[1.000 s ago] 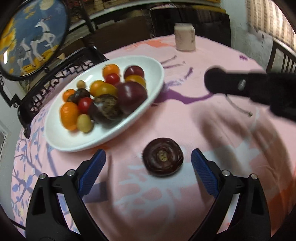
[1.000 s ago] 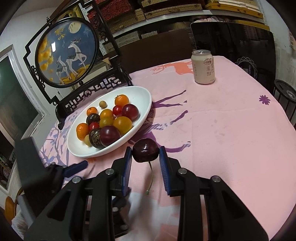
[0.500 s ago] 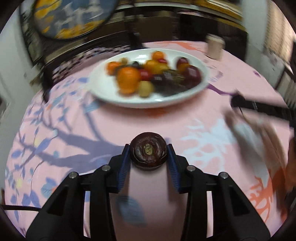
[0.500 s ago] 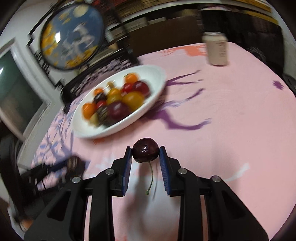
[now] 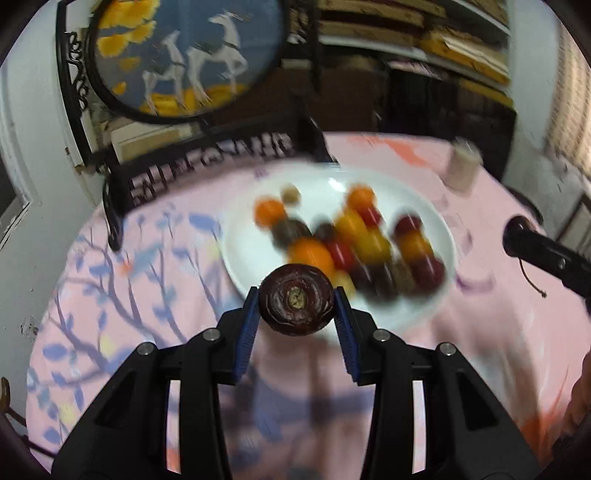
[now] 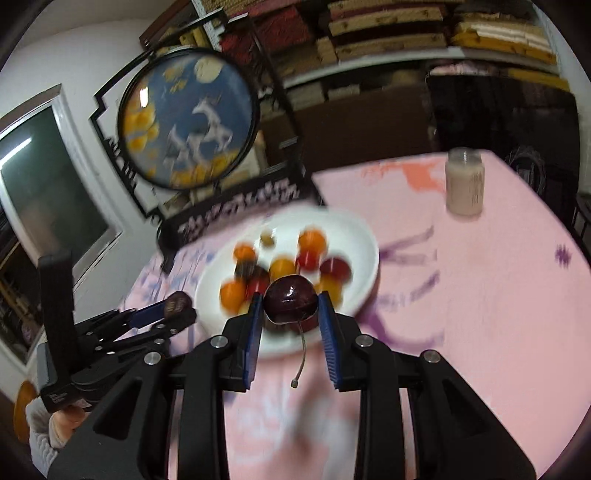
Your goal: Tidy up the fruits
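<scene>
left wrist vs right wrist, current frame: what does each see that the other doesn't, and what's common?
Left wrist only: the left tongs shut on a dark brown ridged fruit seen end-on, and the black tip of the right tool with a hanging stem.

Right wrist only: the right tongs shut on a dark cherry with its stem dangling, the left tool from the side, a window and the stacked shelves.

Both: the white bowl of mixed fruit, blurred, the pink tablecloth, the drink can and the round deer screen.

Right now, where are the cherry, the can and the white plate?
cherry (image 6: pixel 290 300), right wrist view, its shiny front.
can (image 6: pixel 465 182), right wrist view, its side.
white plate (image 5: pixel 243 254), left wrist view, bare left rim.
</scene>
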A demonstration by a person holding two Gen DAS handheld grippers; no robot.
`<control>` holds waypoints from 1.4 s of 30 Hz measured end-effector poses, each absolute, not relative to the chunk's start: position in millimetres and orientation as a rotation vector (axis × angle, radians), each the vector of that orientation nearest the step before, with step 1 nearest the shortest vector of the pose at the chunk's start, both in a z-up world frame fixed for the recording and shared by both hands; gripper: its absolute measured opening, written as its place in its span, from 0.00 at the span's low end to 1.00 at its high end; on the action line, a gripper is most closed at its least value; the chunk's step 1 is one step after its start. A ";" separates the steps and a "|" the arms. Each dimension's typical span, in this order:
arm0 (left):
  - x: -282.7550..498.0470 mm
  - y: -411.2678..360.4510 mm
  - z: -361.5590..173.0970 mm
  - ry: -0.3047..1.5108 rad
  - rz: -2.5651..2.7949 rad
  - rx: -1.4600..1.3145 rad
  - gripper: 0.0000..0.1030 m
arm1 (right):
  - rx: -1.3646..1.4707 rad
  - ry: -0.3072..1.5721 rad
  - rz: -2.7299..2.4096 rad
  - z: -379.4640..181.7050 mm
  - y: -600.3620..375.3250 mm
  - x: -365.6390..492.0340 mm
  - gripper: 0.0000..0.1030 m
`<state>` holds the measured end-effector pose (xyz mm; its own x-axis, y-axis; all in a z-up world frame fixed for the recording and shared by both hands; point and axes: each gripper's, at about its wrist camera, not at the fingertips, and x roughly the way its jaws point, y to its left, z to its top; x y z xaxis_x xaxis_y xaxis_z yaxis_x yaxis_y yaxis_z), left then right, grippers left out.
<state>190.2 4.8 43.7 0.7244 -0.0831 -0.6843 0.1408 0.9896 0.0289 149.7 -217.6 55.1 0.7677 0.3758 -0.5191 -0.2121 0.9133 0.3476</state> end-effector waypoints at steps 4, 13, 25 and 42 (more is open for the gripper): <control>226.9 9.0 39.4 0.767 -0.078 0.054 0.39 | 0.215 0.622 0.314 49.5 -187.0 188.7 0.30; 238.7 18.2 25.1 0.782 -0.066 0.038 0.69 | 0.204 0.660 0.281 16.0 -174.1 215.9 0.43; 143.4 7.1 33.0 0.687 -0.037 0.093 0.98 | 0.176 0.629 0.197 26.2 -194.6 118.2 0.84; 92.3 14.2 37.8 0.639 -0.046 0.034 0.98 | 0.134 0.617 0.132 13.8 -192.0 66.6 0.99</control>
<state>92.3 14.2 37.8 0.8016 -0.0323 -0.5971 0.0532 0.9984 0.0175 66.6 -192.0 13.8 0.8077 0.1625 -0.5668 -0.0827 0.9830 0.1639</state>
